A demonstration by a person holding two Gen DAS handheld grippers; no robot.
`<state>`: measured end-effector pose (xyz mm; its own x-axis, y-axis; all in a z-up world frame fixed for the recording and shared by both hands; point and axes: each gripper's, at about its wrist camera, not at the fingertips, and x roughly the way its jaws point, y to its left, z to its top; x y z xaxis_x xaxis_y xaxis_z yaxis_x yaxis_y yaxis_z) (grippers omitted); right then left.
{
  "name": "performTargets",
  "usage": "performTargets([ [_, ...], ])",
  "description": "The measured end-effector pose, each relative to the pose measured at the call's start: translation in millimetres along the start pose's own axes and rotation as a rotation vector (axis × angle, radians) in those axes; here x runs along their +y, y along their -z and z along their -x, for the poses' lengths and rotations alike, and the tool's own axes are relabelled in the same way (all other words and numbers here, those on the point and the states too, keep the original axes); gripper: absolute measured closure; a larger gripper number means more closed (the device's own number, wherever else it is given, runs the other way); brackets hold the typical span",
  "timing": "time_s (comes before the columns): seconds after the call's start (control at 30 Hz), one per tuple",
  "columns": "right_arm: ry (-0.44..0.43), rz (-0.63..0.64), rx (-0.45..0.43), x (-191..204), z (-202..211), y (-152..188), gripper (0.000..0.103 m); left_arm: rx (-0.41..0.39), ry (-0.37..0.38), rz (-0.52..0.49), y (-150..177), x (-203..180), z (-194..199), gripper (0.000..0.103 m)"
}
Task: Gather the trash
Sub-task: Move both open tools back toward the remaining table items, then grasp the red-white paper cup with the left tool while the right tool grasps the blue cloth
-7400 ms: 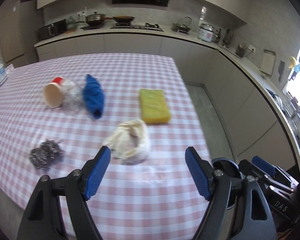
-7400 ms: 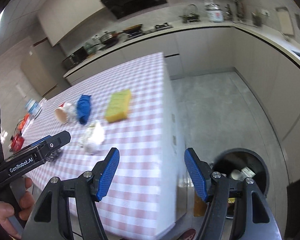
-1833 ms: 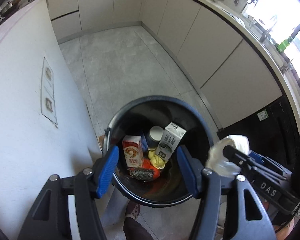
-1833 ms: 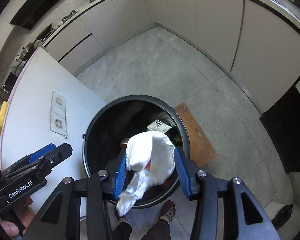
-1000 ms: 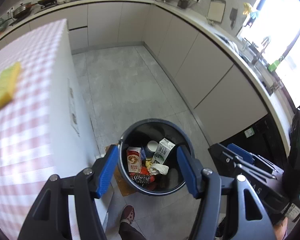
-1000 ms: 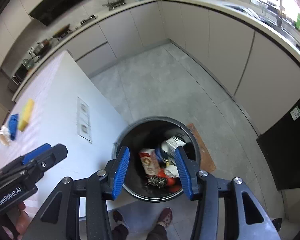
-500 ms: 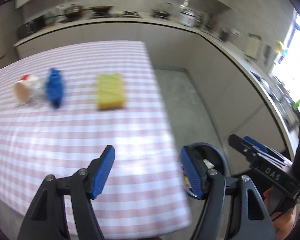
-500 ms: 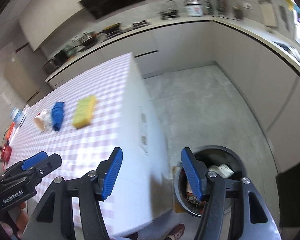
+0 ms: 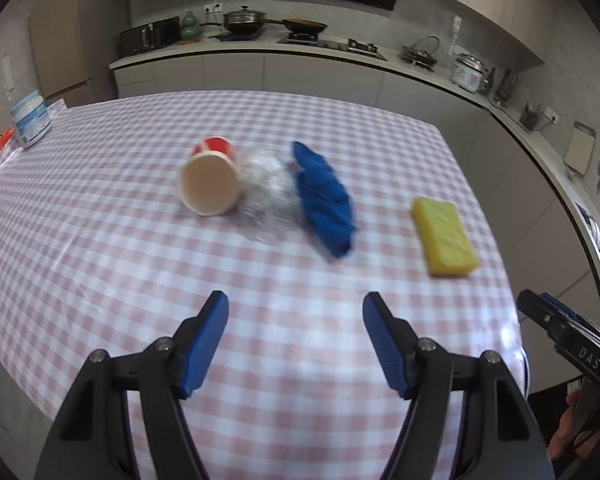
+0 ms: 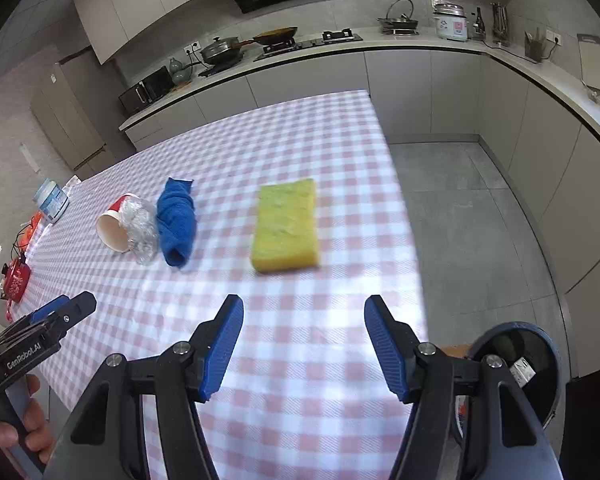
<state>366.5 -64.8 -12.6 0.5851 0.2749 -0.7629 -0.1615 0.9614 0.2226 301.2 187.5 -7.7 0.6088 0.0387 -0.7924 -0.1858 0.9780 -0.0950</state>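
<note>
Both grippers hang over the near end of the checked table (image 9: 100, 264) with nothing in them. The left gripper (image 9: 294, 336) stands with its jaws apart and empty at the bottom centre of its view. The right gripper (image 10: 304, 340), bottom centre of its own view, is also spread wide with only tablecloth showing between the blue pads (image 10: 222, 344).

What looks like trash lies in the middle of the left view: a paper cup (image 9: 210, 182) on its side, a crumpled clear plastic wrapper (image 9: 268, 192) touching it, and a blue cloth (image 9: 324, 200) just beside the wrapper. A yellow sponge (image 10: 286, 226) sits apart, centre of the right view. The bin (image 10: 536, 356) is at the lower right of that view, past the table edge.

The risks, as I judge them: the cup is round and tipped over, so a nudge from one pad could roll it away. The wrapper is thin and springy and may slip out of a loose pinch. Cup, wrapper and cloth crowd together, so a grab at one could drag another. The cloth and sponge may not be trash at all
</note>
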Motion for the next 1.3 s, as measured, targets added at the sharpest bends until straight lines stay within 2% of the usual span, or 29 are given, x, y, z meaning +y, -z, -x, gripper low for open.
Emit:
performTargets([
  [0.37, 0.023, 0.006, 0.008, 54.1, -44.0, -25.7, 0.038, 0.005, -0.002, 0.016, -33.7, 48.8, -26.4, 0.032],
  [0.8, 0.051, -0.012, 0.014, 74.5, -68.4, -47.0, 0.038, 0.015, 0.013, 0.015, -65.9, 68.8, -44.6, 0.032],
  [1.3, 0.006, 0.038, 0.043, 121.2, -110.5, -71.0, 0.038, 0.022, 0.036, 0.015, -101.0, 81.1, -65.6, 0.032],
])
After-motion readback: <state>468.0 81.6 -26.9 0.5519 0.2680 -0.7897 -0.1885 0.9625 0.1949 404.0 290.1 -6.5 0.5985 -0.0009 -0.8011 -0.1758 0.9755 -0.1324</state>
